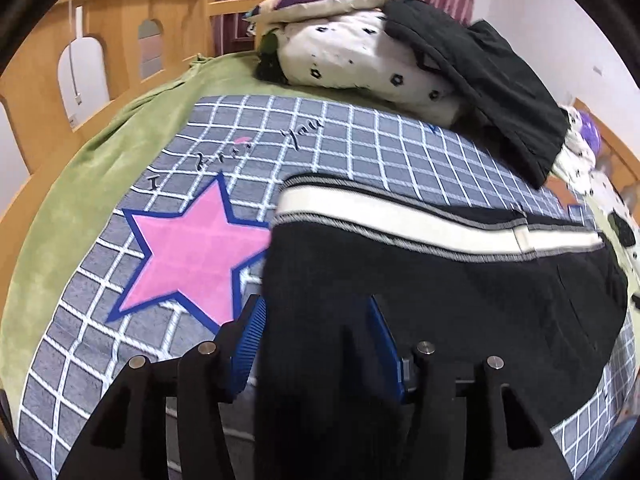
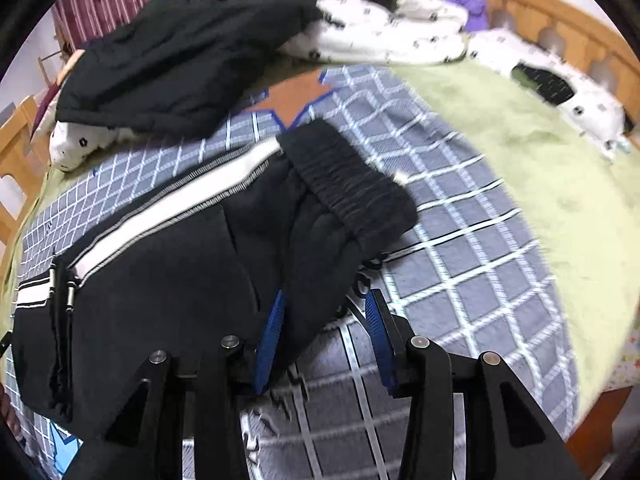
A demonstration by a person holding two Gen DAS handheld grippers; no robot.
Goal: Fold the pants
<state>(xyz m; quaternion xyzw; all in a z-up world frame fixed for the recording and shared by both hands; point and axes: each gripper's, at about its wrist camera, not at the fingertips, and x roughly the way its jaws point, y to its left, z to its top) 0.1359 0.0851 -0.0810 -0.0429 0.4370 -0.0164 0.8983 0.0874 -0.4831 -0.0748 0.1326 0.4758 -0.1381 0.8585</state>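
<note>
Black pants (image 1: 440, 280) with a white side stripe lie folded on the grey checked blanket (image 1: 340, 136). In the left wrist view my left gripper (image 1: 316, 312) stands open, its blue pads either side of the pants' near edge, with cloth between them. In the right wrist view the pants (image 2: 168, 264) show their ribbed waistband (image 2: 352, 184) at the right end. My right gripper (image 2: 326, 308) is open, with the pants' near corner between its blue pads.
A pink star (image 1: 192, 256) is printed on the blanket. Green bedsheet (image 2: 540, 160) lies around it. A black garment (image 2: 180, 60) rests on white patterned bedding (image 1: 360, 60) at the back. A wooden bed frame (image 1: 112, 36) rims the bed.
</note>
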